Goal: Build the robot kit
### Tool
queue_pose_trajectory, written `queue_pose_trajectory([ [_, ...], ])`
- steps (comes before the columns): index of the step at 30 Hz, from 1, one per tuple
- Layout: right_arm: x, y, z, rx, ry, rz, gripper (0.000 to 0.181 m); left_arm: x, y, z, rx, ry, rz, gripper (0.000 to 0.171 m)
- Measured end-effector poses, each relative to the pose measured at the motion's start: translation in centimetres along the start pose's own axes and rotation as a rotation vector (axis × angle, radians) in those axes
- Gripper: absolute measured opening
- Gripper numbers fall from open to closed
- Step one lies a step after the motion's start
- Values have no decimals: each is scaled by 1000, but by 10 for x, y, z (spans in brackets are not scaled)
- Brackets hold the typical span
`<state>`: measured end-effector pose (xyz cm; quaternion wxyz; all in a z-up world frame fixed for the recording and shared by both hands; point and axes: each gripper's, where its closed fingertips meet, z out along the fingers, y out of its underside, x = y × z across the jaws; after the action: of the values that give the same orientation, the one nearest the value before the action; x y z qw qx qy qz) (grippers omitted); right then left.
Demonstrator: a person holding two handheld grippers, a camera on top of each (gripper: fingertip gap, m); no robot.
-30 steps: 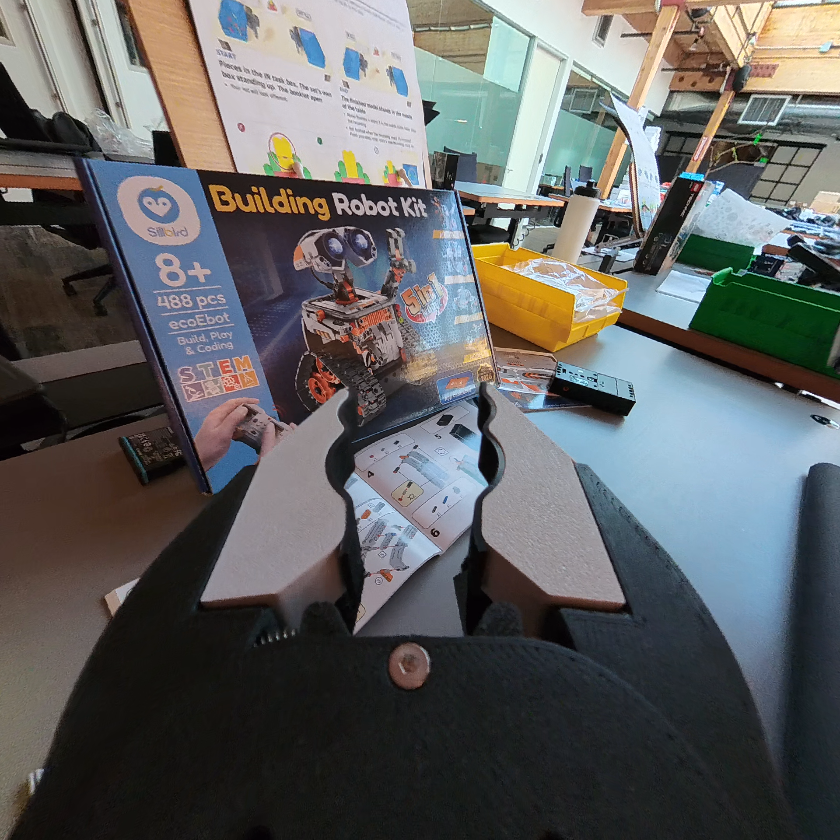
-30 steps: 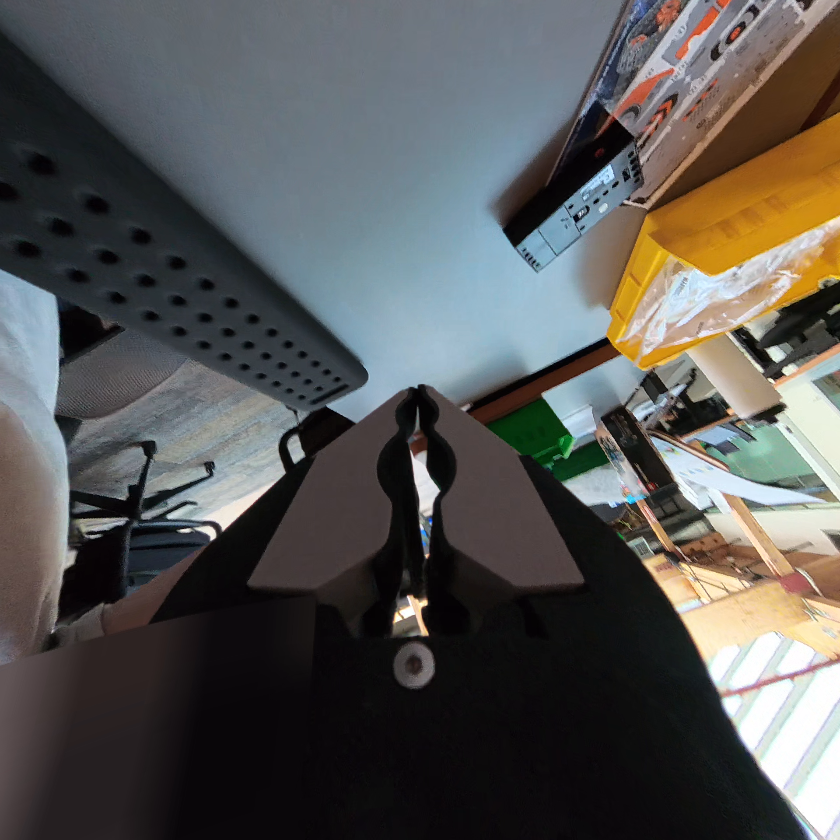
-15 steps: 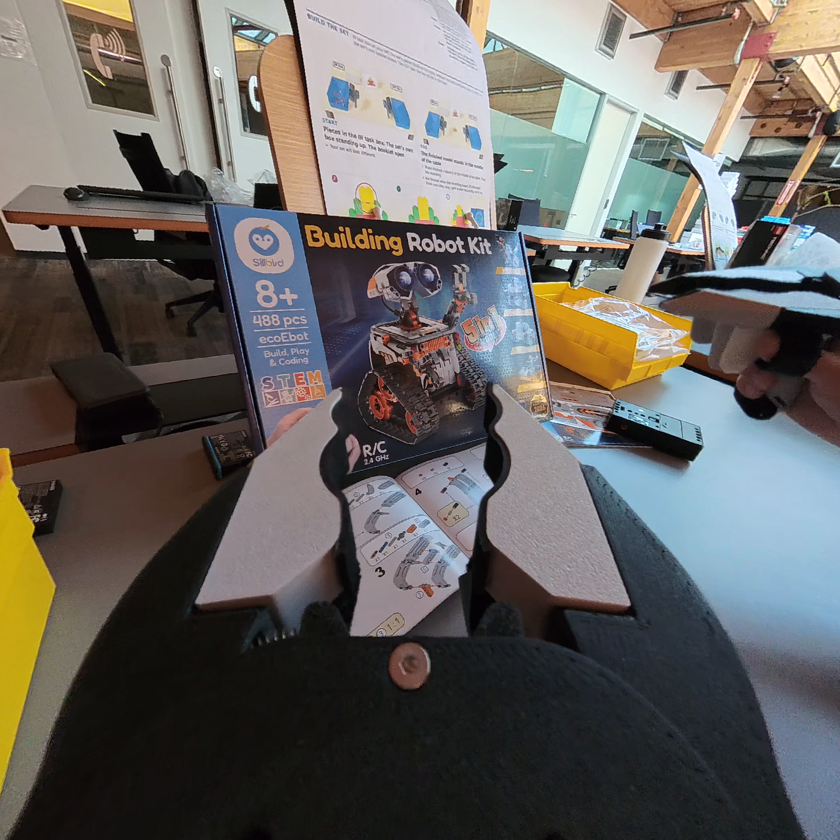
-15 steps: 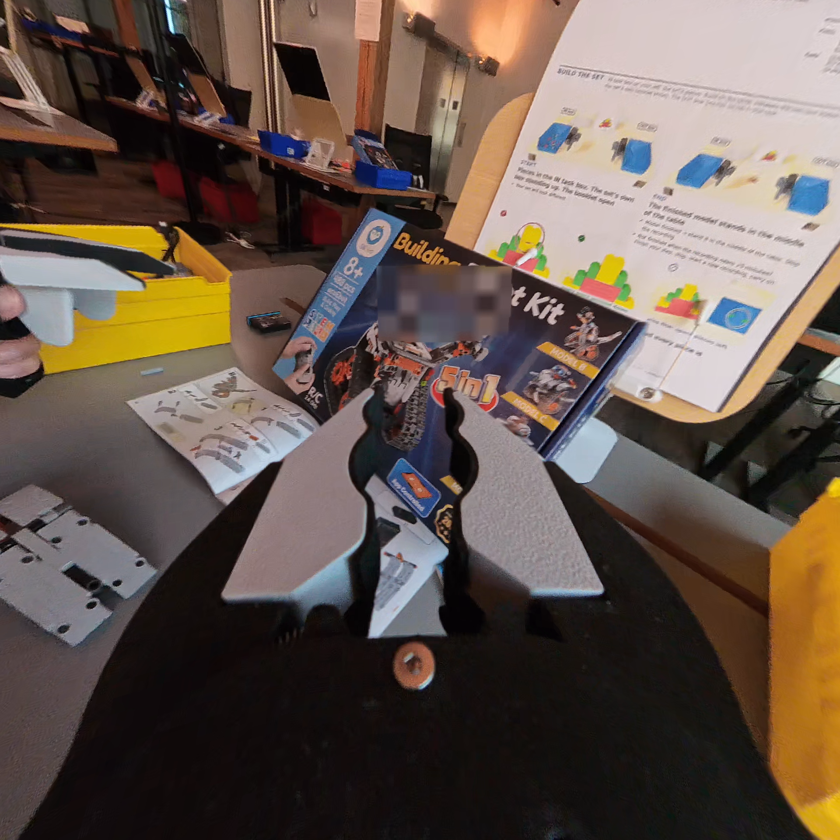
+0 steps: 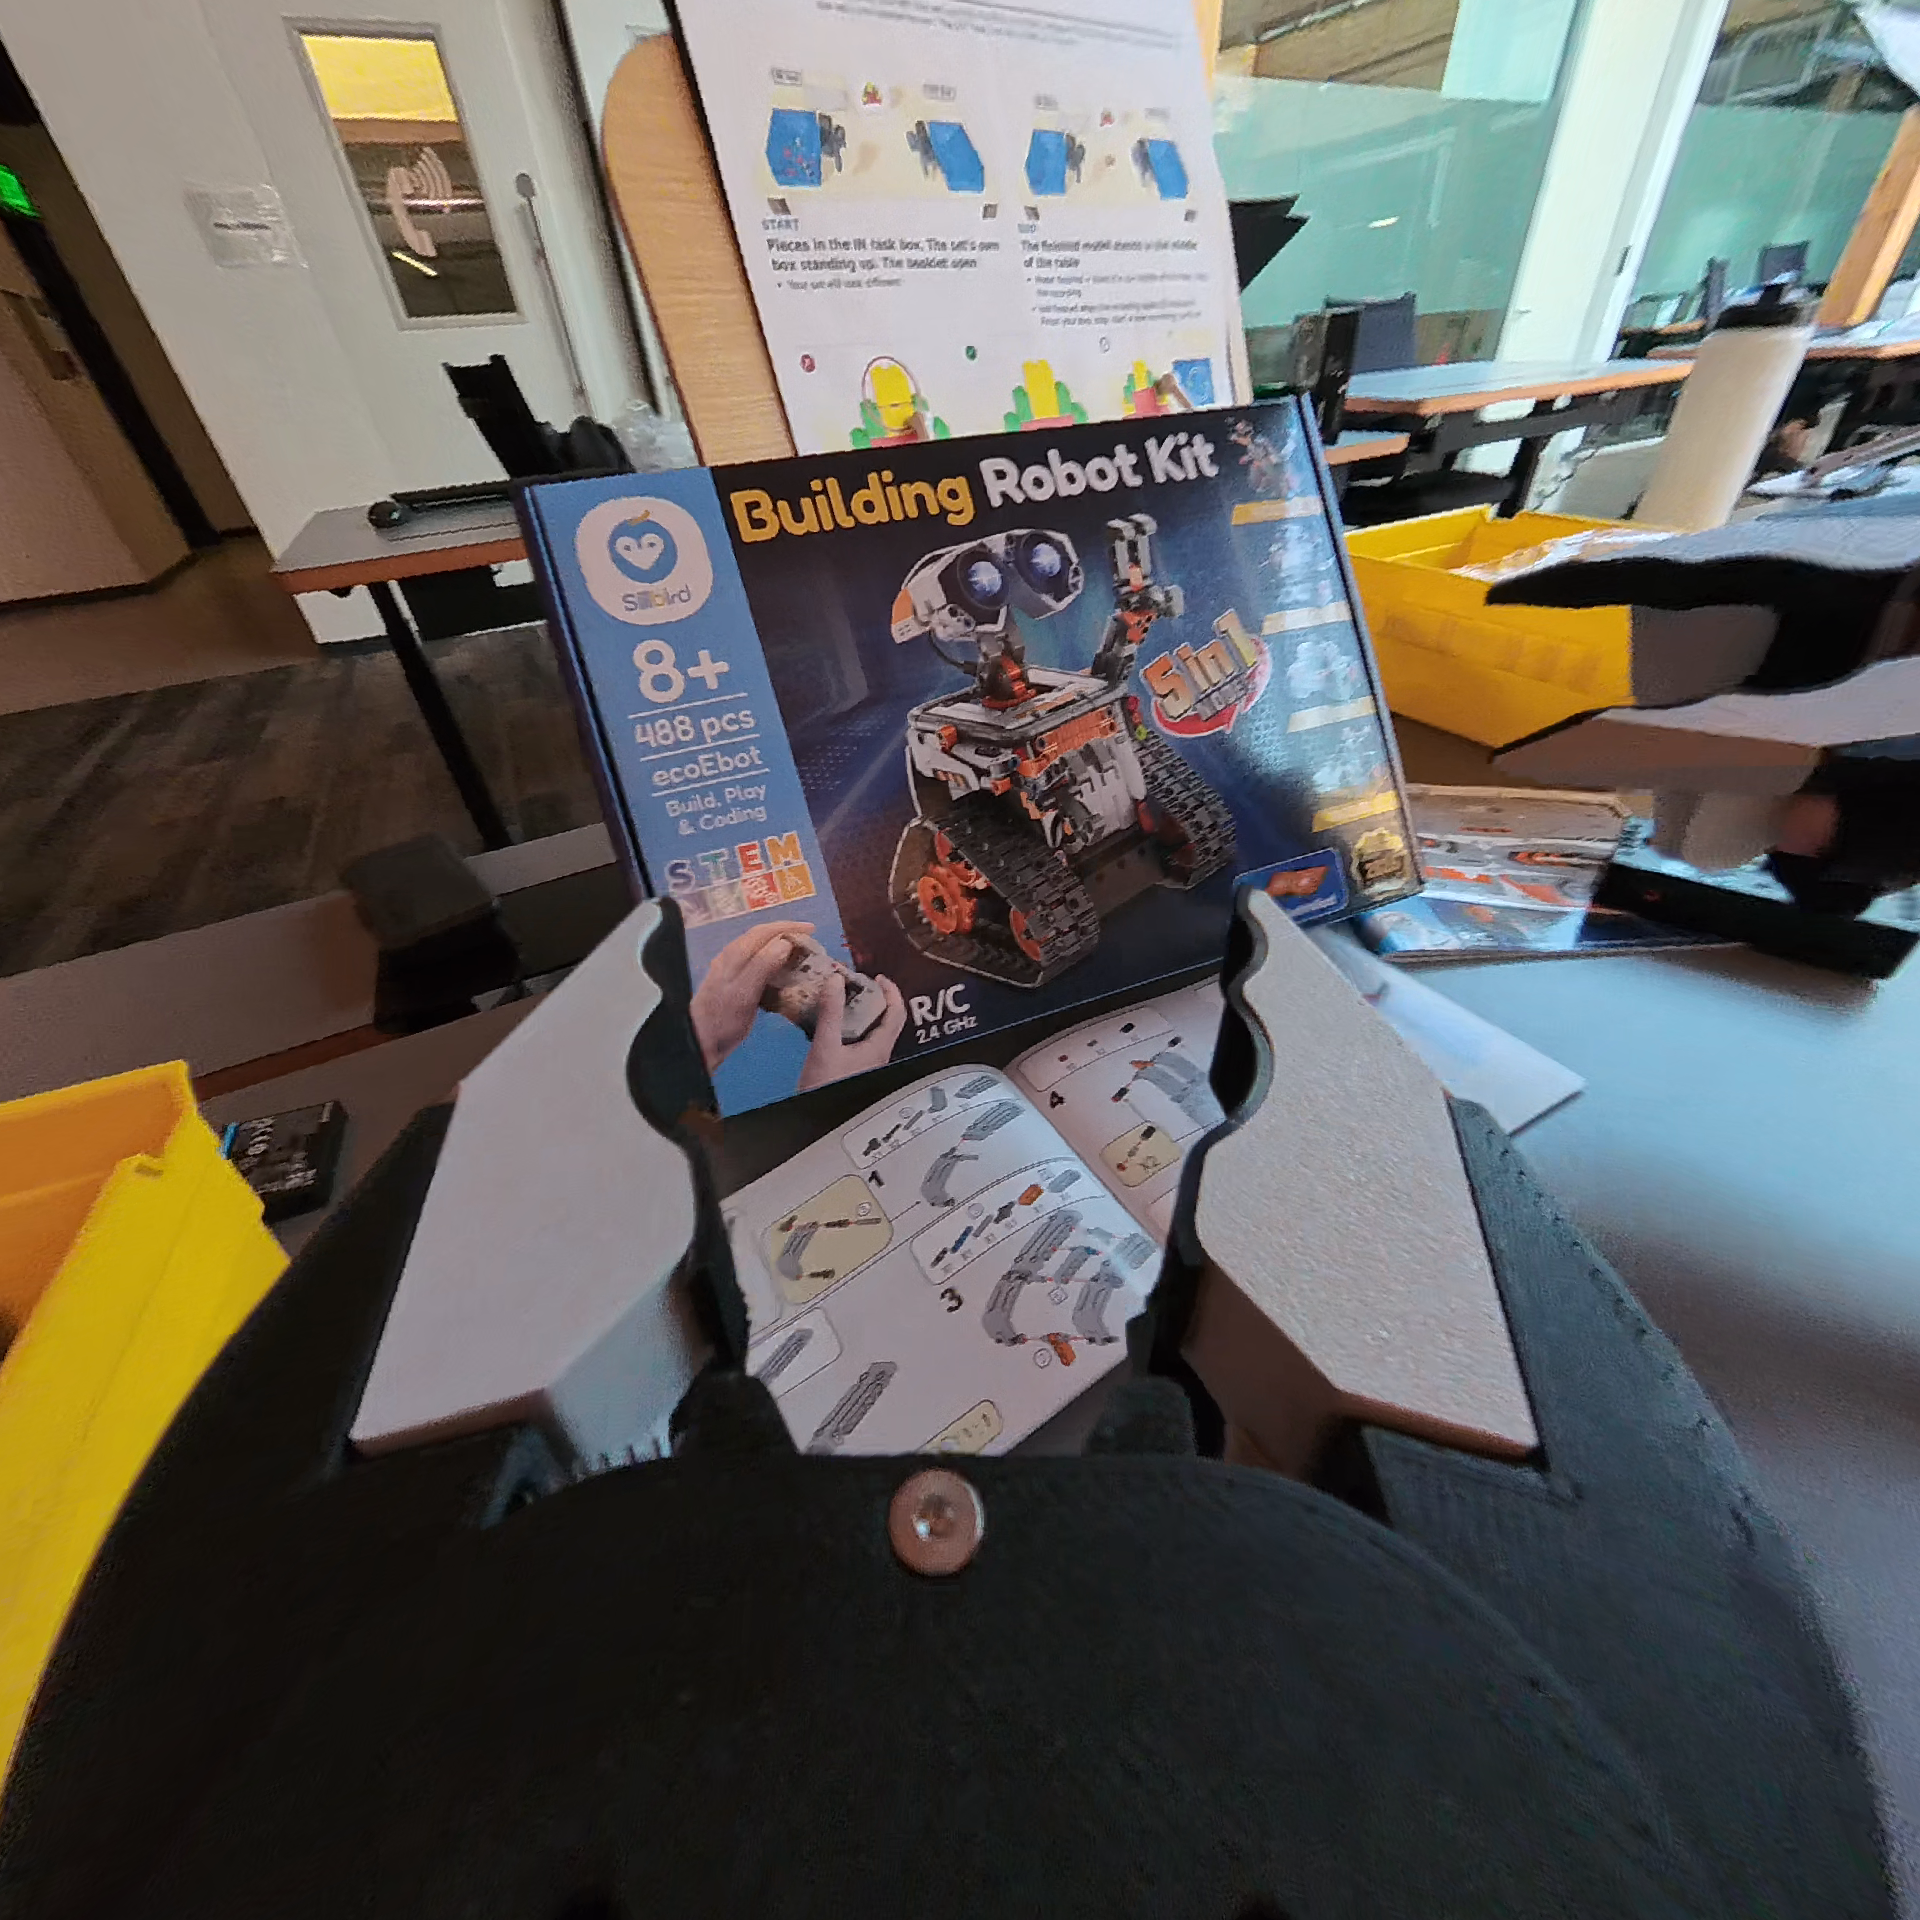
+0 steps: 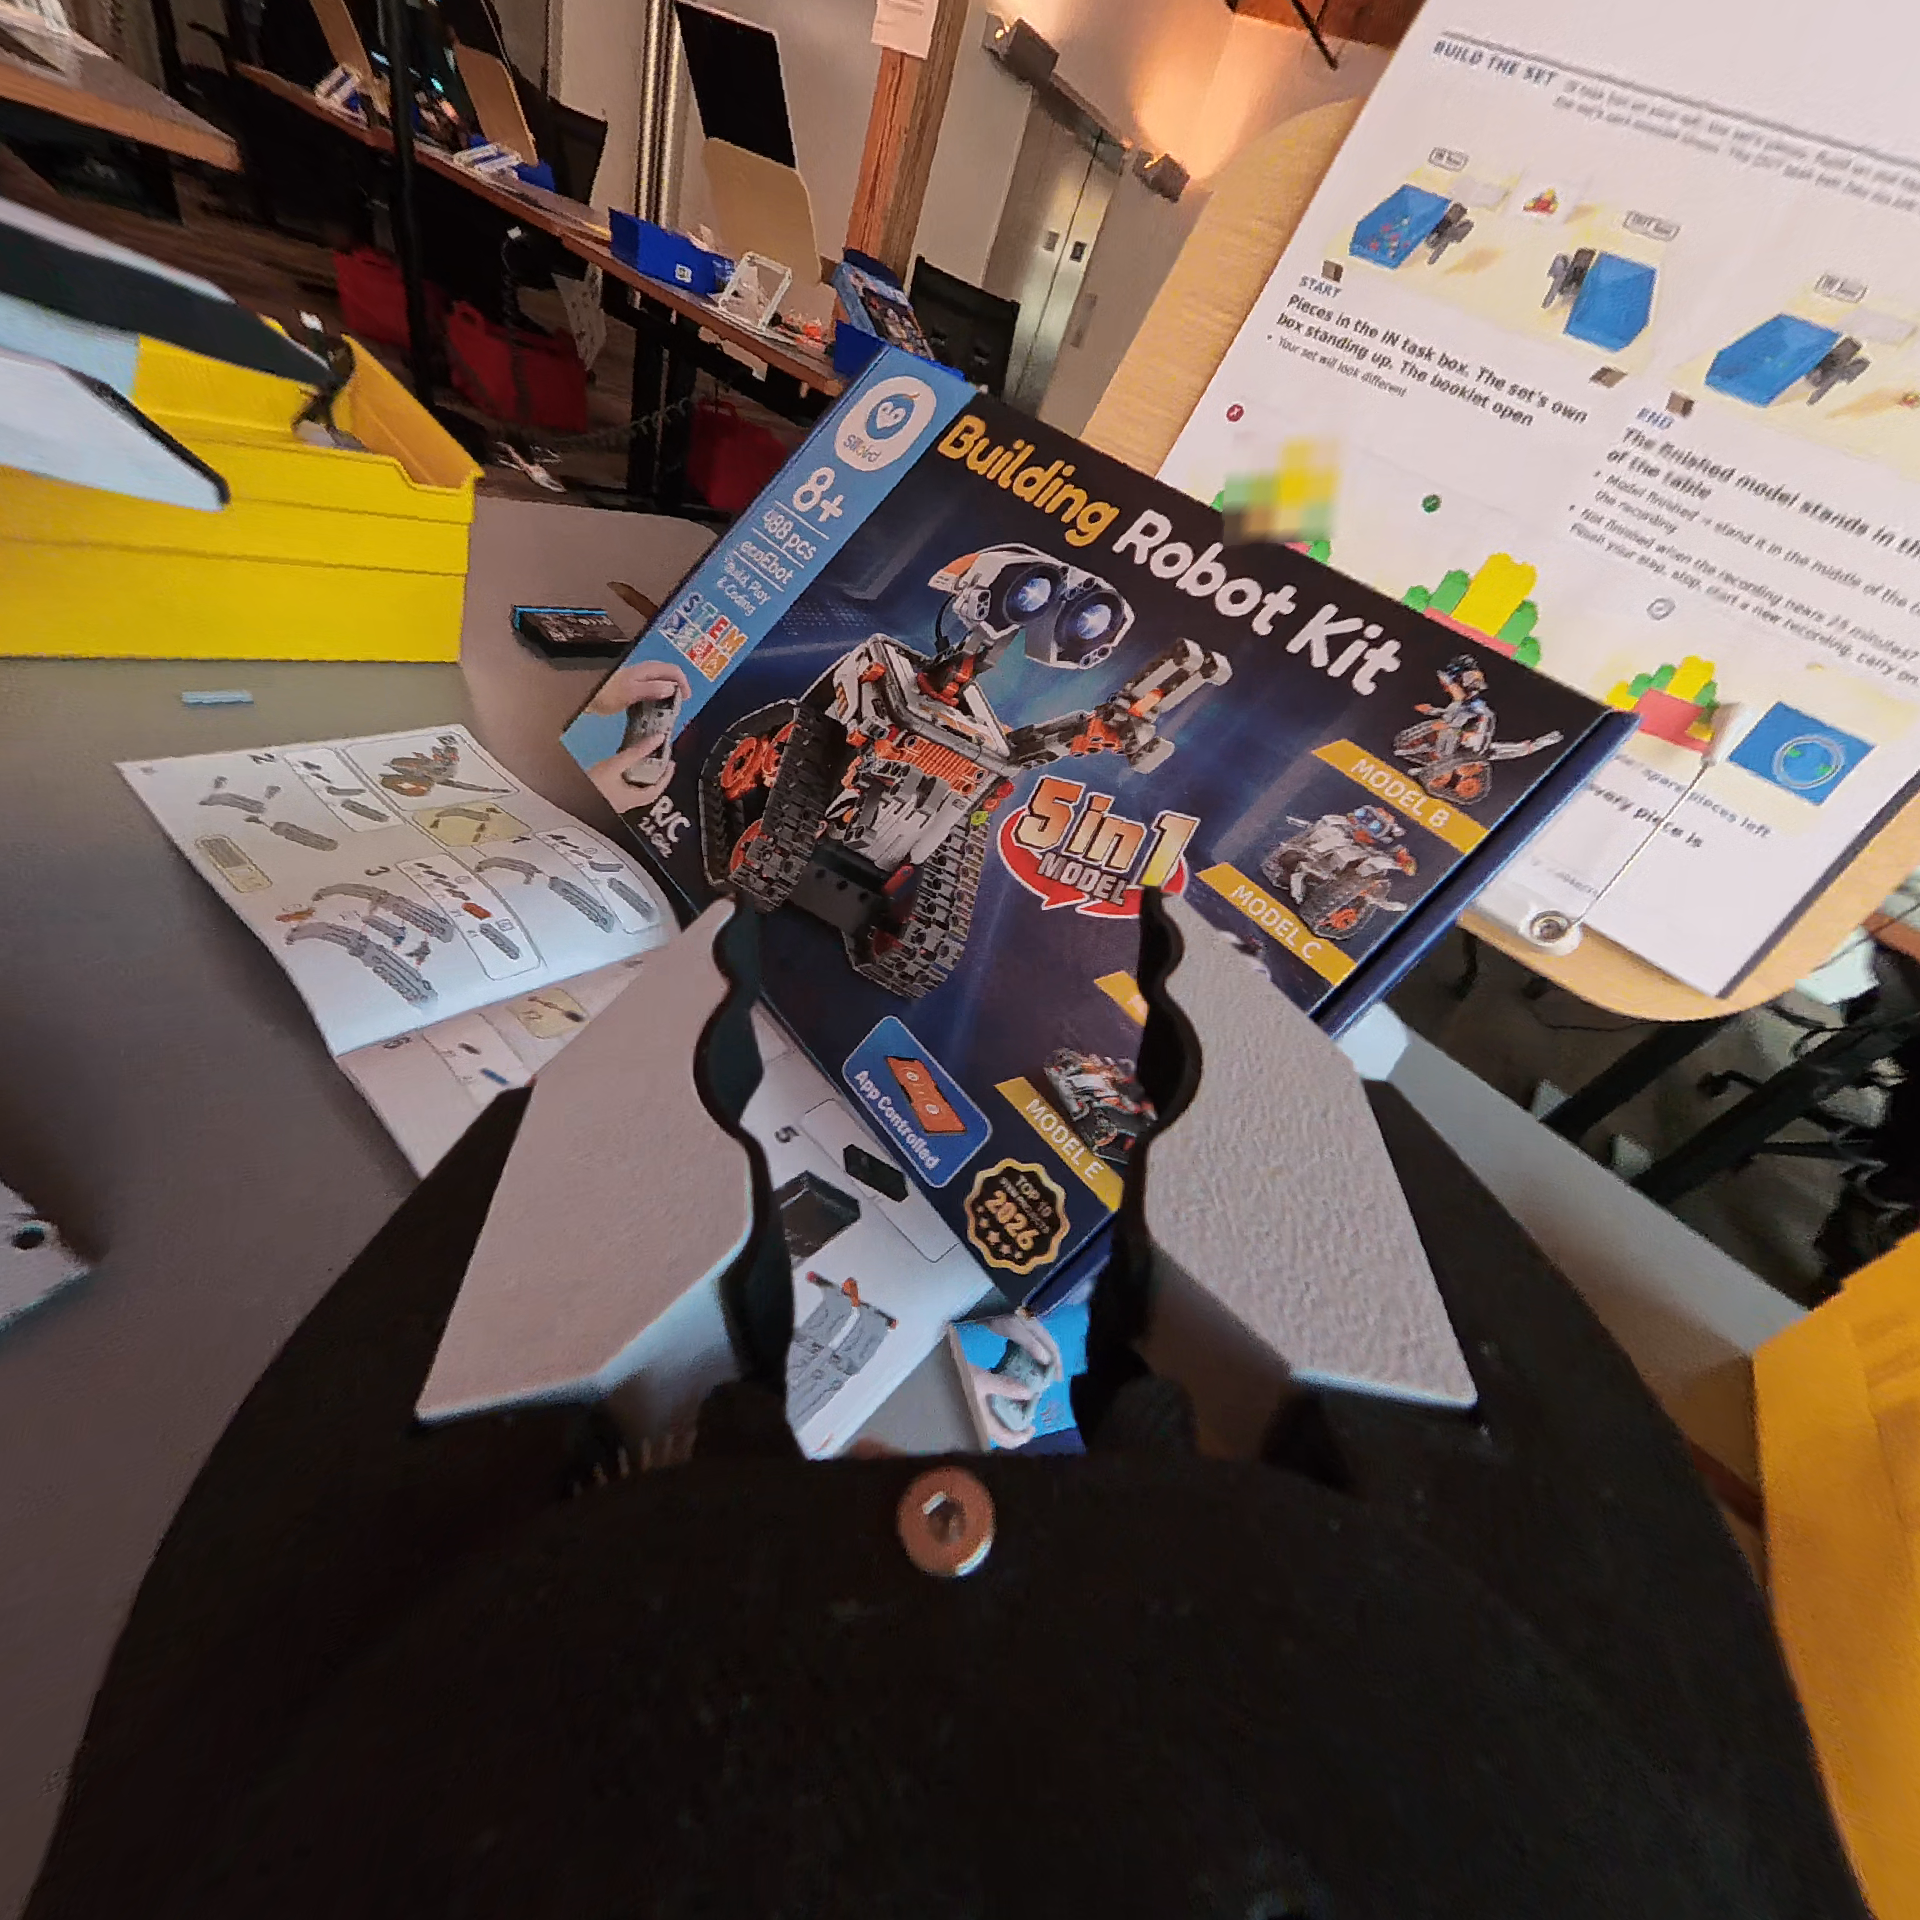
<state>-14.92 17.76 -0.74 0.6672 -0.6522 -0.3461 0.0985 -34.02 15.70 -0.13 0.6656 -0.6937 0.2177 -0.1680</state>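
Note:
A blue robot kit box (image 5: 987,727) stands upright on the grey table, leaning against a wooden board with an instruction sheet (image 5: 987,208). An open white booklet (image 5: 966,1226) lies flat in front of it. My left gripper (image 5: 956,914) is open and empty, above the booklet and facing the box front. My right gripper (image 6: 940,909) is open and empty, facing the box (image 6: 1039,810) from its right side, with the booklet (image 6: 395,873) to its left. Each gripper shows in the other's view: the right one (image 5: 1714,644) and the left one (image 6: 94,395).
Yellow bins stand at the left (image 5: 104,1299) and at the back right (image 5: 1455,623). A black module (image 5: 286,1153) lies left of the box. A second booklet (image 5: 1507,883) and a black device (image 5: 1766,925) lie to the right. A small blue piece (image 6: 216,697) lies on the table.
My right gripper has swung up from pointing at the bare table to face the box, and has gone from shut to open. My left gripper has opened wider and drawn back.

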Motion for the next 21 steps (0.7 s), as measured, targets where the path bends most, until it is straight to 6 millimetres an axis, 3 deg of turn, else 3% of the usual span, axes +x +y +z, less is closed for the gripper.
queue_pose_trajectory([
  [7,-1,3,7,37,54,-16,87,-20,17,0,-135,-212,227,106],
  [14,20,-13,-7,122,199,-46,74,-25,20,1,-152,-258,252,106],
  [21,41,-24,-24,212,274,45,62,-29,17,-1,-118,-261,183,103],
])
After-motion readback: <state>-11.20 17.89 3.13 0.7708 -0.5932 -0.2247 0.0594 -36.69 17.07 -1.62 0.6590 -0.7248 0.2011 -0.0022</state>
